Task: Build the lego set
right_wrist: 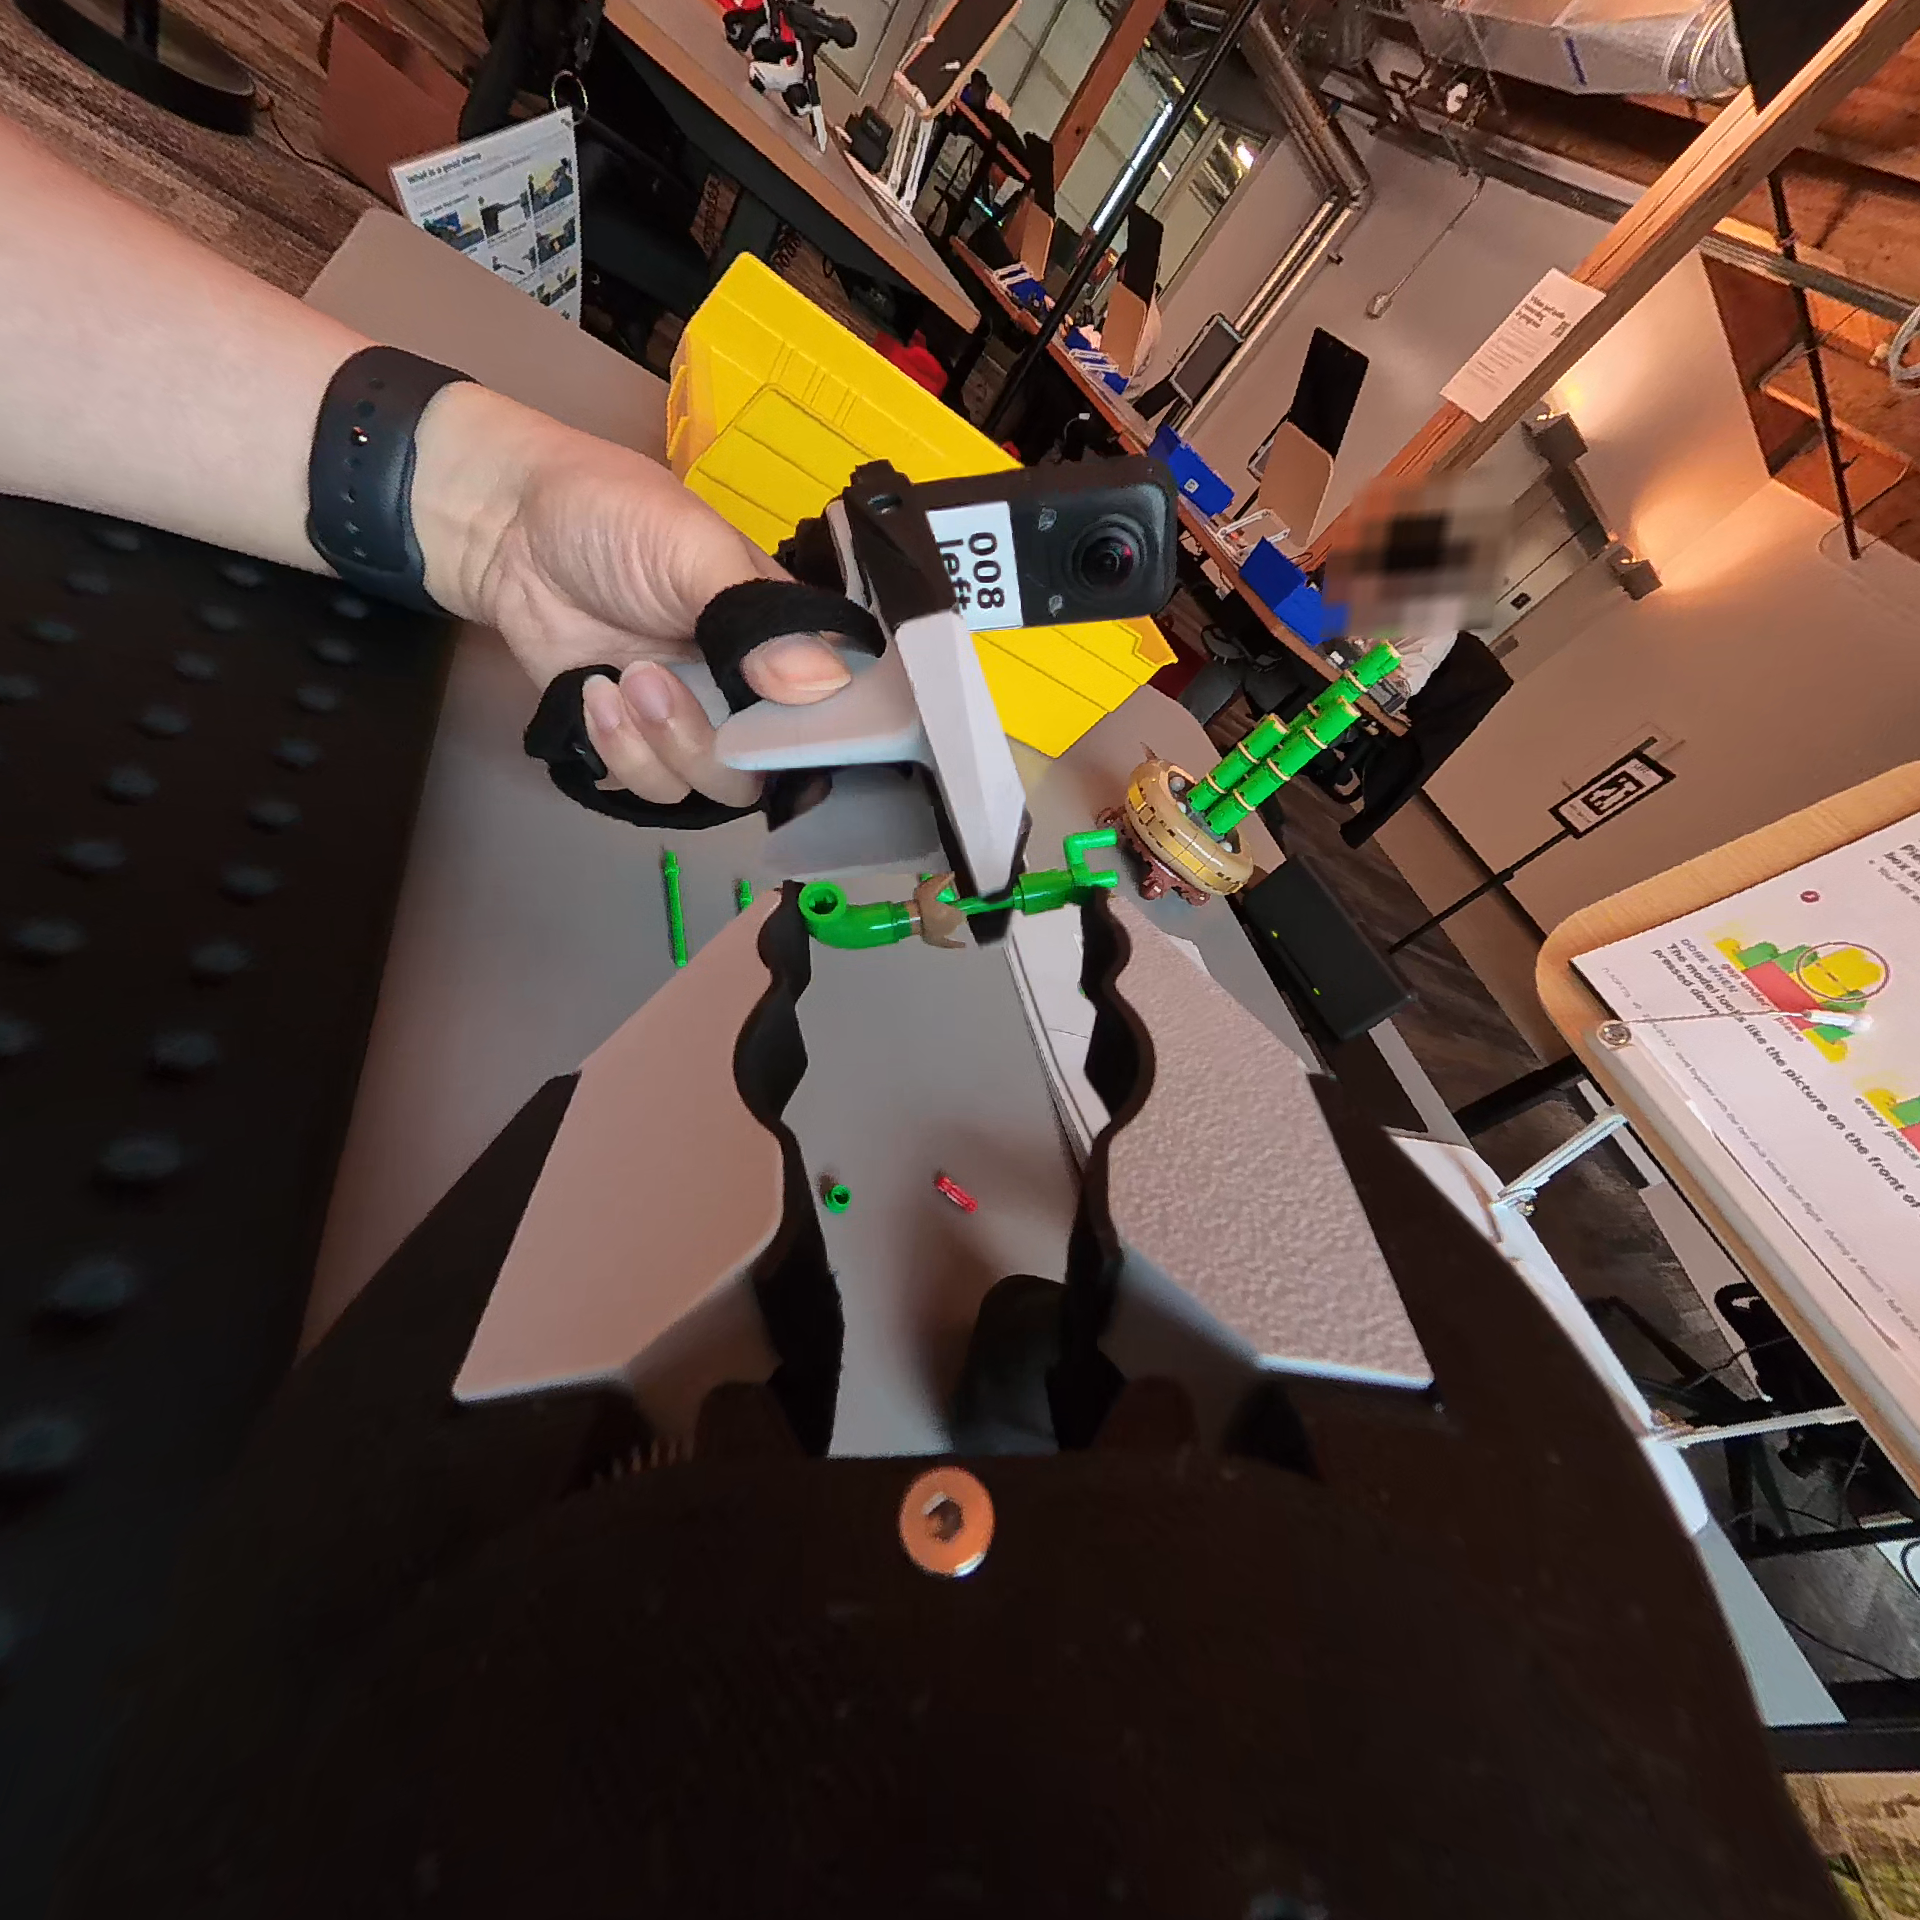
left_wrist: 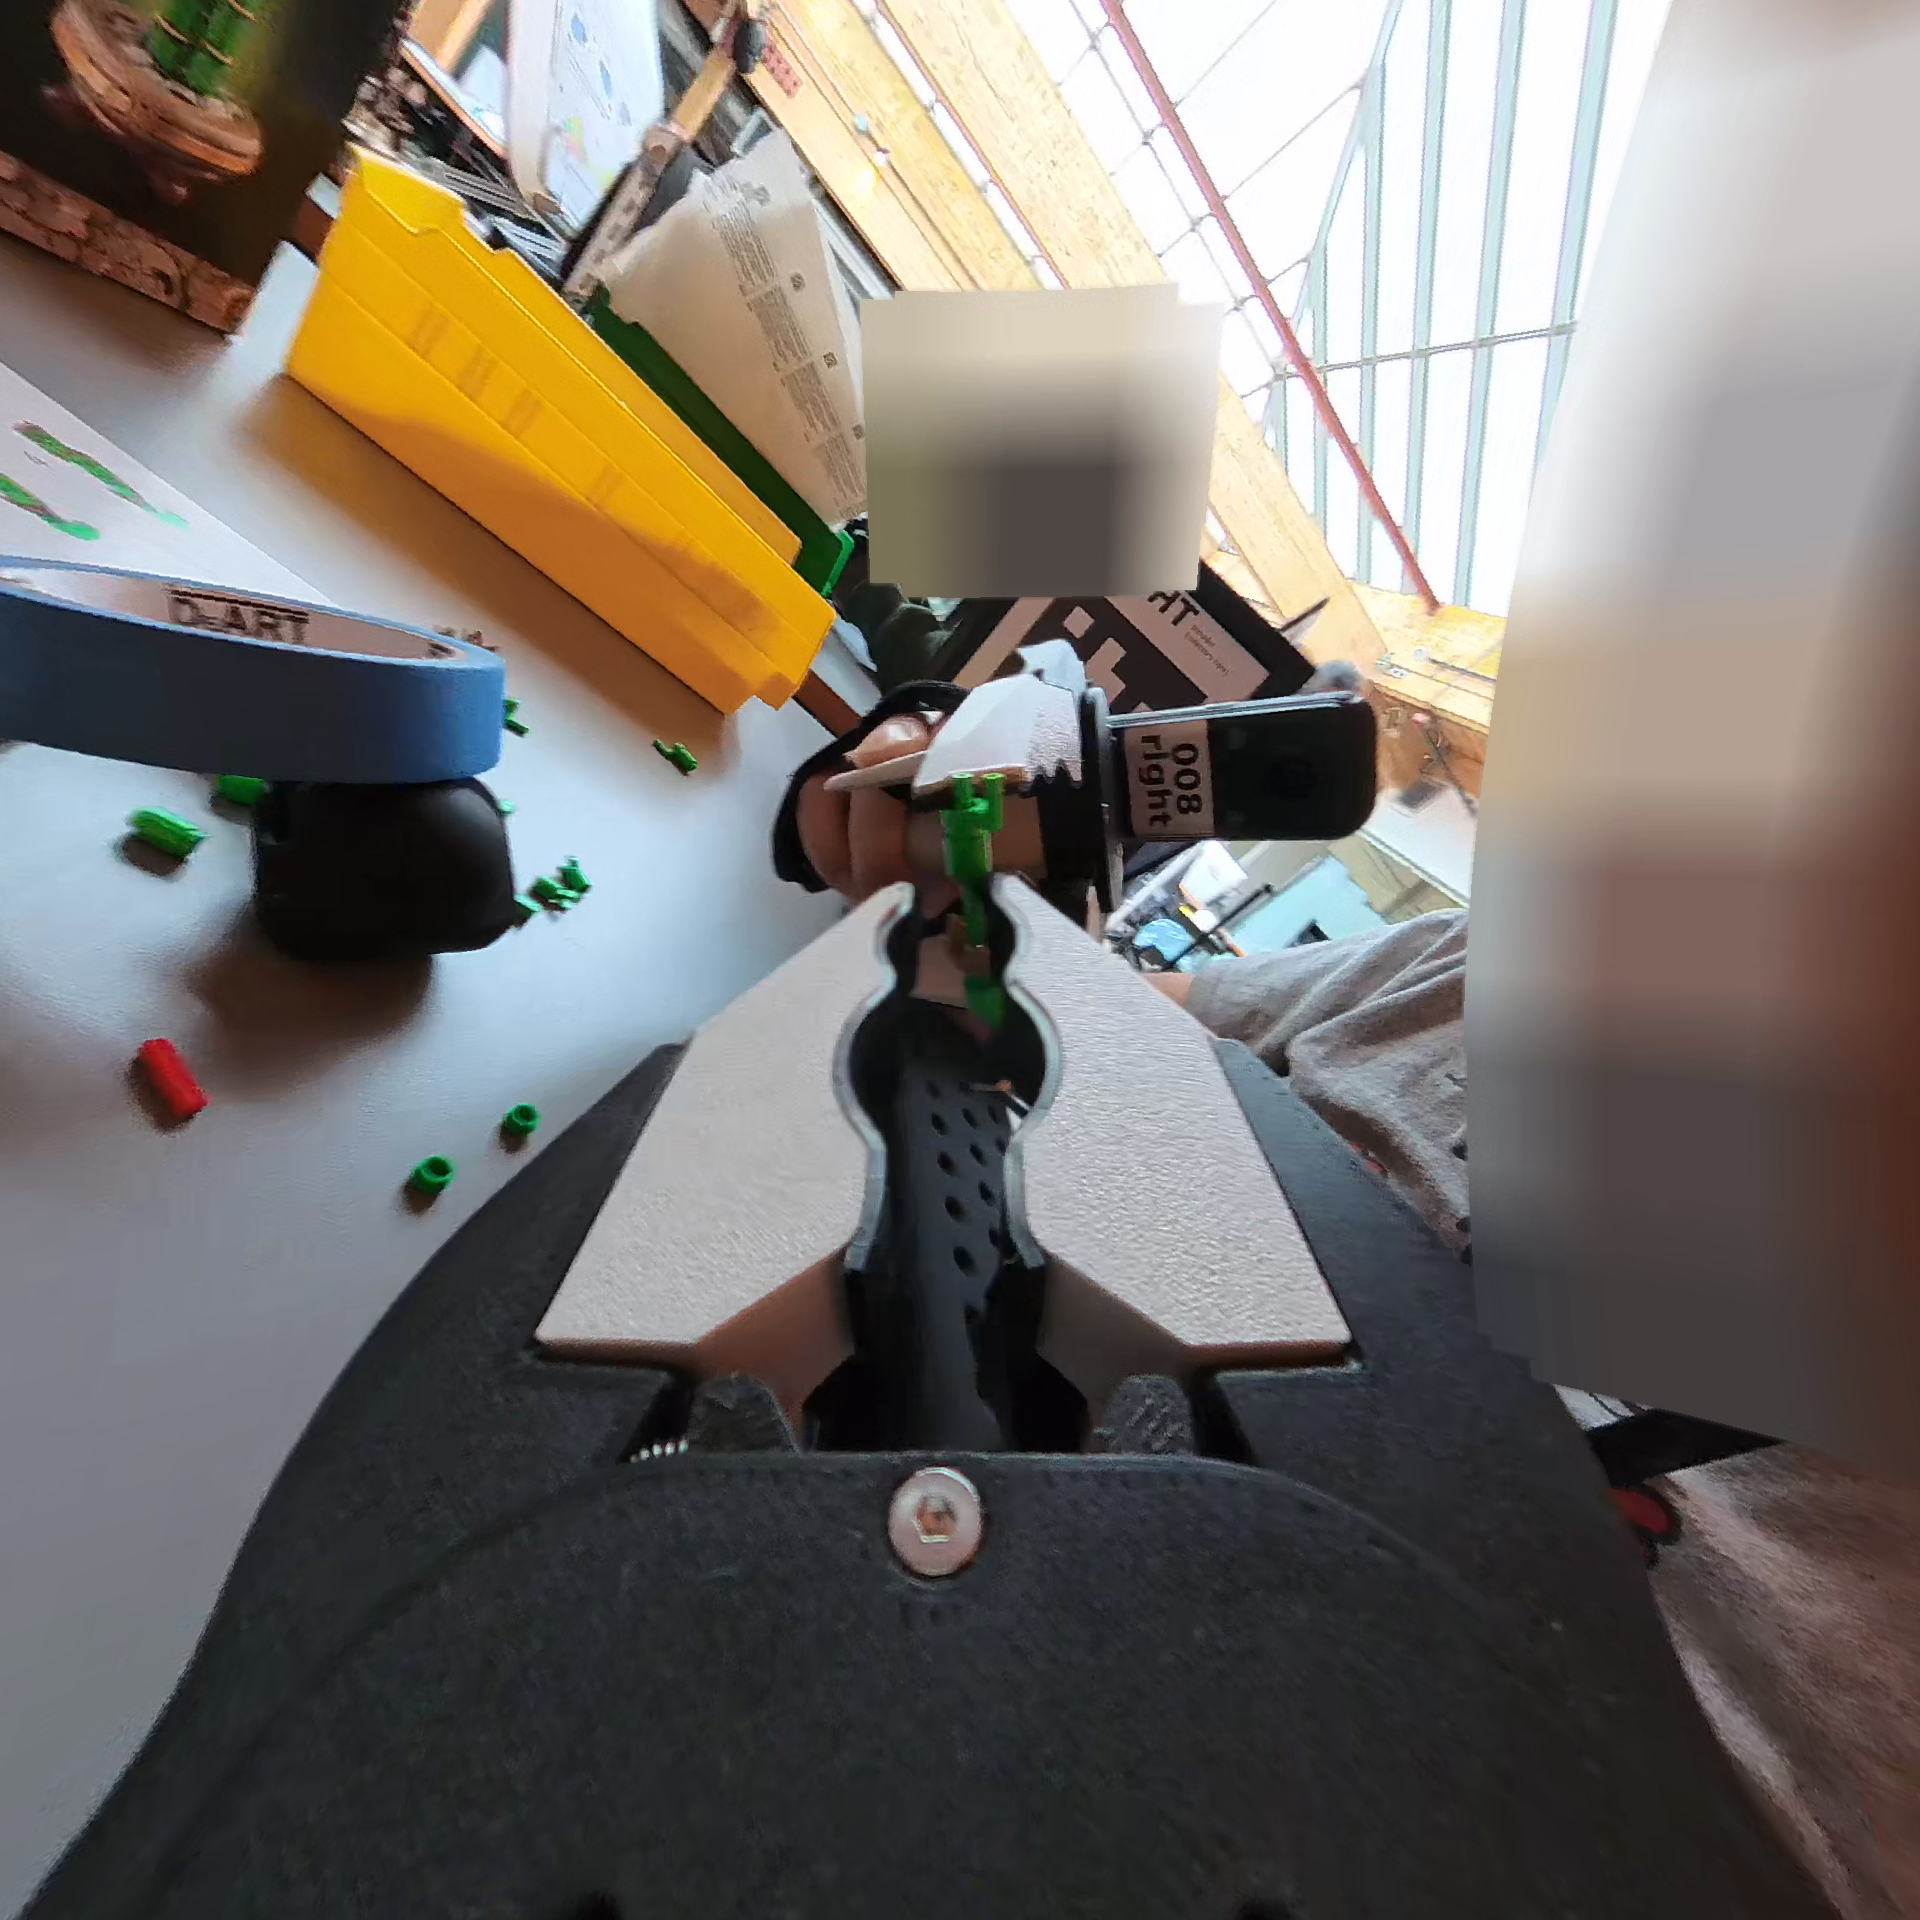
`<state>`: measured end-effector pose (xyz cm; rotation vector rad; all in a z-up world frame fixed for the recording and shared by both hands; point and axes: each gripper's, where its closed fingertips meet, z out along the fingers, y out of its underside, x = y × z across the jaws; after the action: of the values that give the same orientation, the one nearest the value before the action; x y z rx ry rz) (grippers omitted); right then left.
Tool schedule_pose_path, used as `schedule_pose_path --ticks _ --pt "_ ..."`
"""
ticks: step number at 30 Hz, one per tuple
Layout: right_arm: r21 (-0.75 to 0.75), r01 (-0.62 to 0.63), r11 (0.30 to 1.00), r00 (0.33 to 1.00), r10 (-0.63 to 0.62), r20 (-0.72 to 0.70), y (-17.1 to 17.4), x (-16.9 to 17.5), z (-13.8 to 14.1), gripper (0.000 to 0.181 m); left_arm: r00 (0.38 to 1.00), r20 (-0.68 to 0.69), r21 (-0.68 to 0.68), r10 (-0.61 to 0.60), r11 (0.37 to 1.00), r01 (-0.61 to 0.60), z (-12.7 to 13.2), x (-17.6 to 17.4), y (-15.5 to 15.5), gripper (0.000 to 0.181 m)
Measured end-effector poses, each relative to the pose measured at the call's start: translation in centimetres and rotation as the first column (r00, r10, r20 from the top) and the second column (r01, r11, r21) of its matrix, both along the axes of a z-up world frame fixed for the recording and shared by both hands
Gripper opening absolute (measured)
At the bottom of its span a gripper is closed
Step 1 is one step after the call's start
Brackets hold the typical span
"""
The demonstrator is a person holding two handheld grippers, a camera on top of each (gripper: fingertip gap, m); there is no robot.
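Note:
A thin green lego stem (left_wrist: 975, 883) with a tan collar and an elbow end (right_wrist: 831, 914) is clamped in my left gripper (left_wrist: 951, 904), whose fingers are closed on its middle. In the right wrist view the left gripper (right_wrist: 987, 914) comes down from above onto the stem. My right gripper (right_wrist: 940, 920) is open wide, and the stem spans crosswise between its fingertips, its ends close to both. I cannot tell whether they touch. The partly built bamboo model (right_wrist: 1195, 831), green stalks in a tan pot, stands on the table behind.
Yellow bins (left_wrist: 540, 436) stand at the table's far side. A blue tape roll (left_wrist: 260, 686) rests on a black object (left_wrist: 384, 873). Loose green pieces (left_wrist: 431, 1174) and a red piece (left_wrist: 171, 1081) lie on the table. An instruction sheet (right_wrist: 1766, 1039) is at the right. Left and right tips are no more than a few centimetres apart. The red piece (left_wrist: 171, 1081) is about equally far from each gripper, around 15 cm. It turns up in the right wrist view (right_wrist: 956, 1194) as well.

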<state>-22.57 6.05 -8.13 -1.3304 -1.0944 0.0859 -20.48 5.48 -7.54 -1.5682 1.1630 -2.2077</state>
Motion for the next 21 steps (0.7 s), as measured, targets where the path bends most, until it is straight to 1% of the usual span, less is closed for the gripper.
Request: schedule_pose_path --ticks 1,2,5,7,9,11,14,16,21 --pt "0.005 -0.002 1.0 1.0 0.002 -0.006 -0.1 0.0 0.1 0.051 1.0 -0.006 0.009 0.027 1.0 -0.027 -0.1 0.0 0.4 0.018" --pt "0.008 -0.001 1.0 1.0 0.001 -0.008 -0.1 0.1 0.2 0.051 0.998 -0.005 0.01 0.055 0.998 -0.055 -0.1 -0.1 1.0 0.023" --pt "0.012 0.02 1.0 1.0 -0.021 0.022 0.2 0.4 -0.2 0.051 0.99 0.027 -0.006 0.14 0.99 -0.139 0.6 -0.6 2.7 0.024" --pt "0.014 0.037 0.999 0.997 -0.038 0.066 0.4 0.3 -0.8 0.051 0.985 0.028 0.029 0.168 0.985 -0.169 0.6 -0.6 3.0 0.022" --pt "0.014 0.042 0.999 0.994 -0.043 0.104 0.5 0.1 -1.4 0.052 0.987 0.015 0.05 0.16 0.986 -0.16 0.2 -0.3 2.6 0.017" --pt "0.017 0.056 0.998 0.99 -0.057 0.129 0.7 0.1 -1.8 0.052 0.991 -0.002 0.034 0.134 0.99 -0.133 0.0 0.0 2.2 0.014" --pt "0.019 0.07 0.997 0.989 -0.072 0.131 0.8 0.2 -1.9 0.052 0.991 -0.033 0.029 0.128 0.992 -0.127 -0.6 0.3 2.1 0.011" --pt "0.012 0.076 0.997 0.987 -0.077 0.139 1.0 0.3 -2.1 0.052 0.991 -0.038 0.034 0.13 0.991 -0.129 -0.7 0.3 2.0 0.005" --pt "0.025 0.097 0.995 0.981 -0.1 0.169 1.3 0.4 -2.5 0.052 0.988 -0.052 0.012 0.143 0.99 -0.142 -1.0 0.5 2.3 0.005"
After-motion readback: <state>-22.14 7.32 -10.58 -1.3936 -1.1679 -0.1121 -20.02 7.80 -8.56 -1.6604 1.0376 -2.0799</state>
